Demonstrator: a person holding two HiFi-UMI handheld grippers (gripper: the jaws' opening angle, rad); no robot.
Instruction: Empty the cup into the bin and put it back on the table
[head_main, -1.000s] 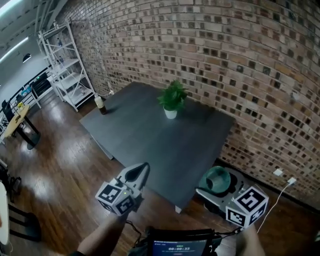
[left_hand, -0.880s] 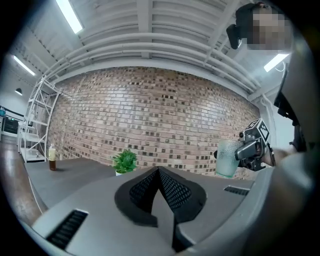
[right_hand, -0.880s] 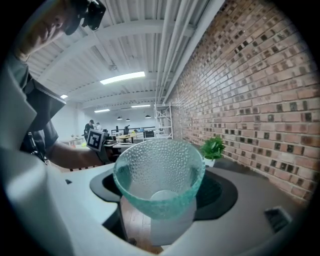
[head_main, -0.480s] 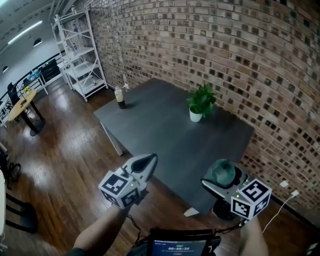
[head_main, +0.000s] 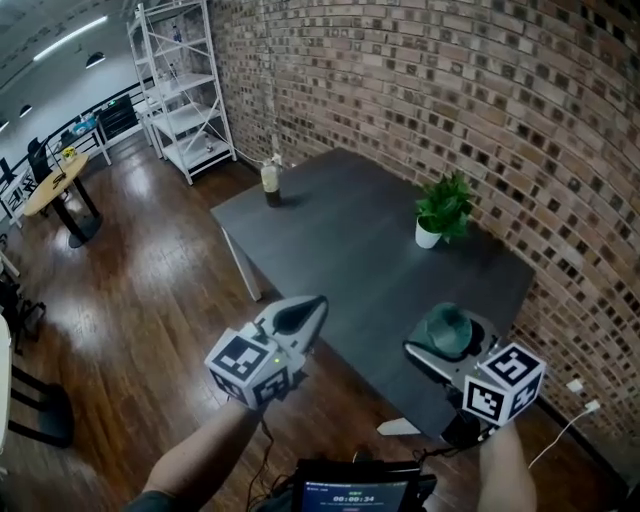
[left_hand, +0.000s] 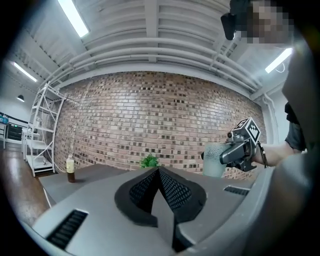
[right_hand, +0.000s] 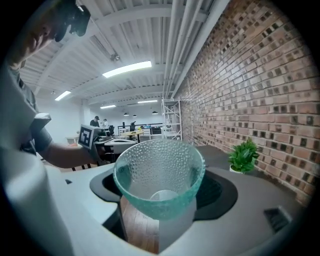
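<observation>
Brick-walled room, wood floor, dark table (head_main: 350, 250) set against the wall. The right gripper (head_main: 441, 346) is clamped on the cup (right_hand: 159, 177), which it holds upright over the table's near corner. The left gripper (head_main: 297, 318), jaws together on nothing, hangs at the table's near edge. On the table, a plant (head_main: 443, 210) stands by the wall and a bottle (head_main: 270, 182) at the far corner. The cup shows nothing inside, so emptying is judged done. Setting it on the table remains. The bin cannot be made out.
</observation>
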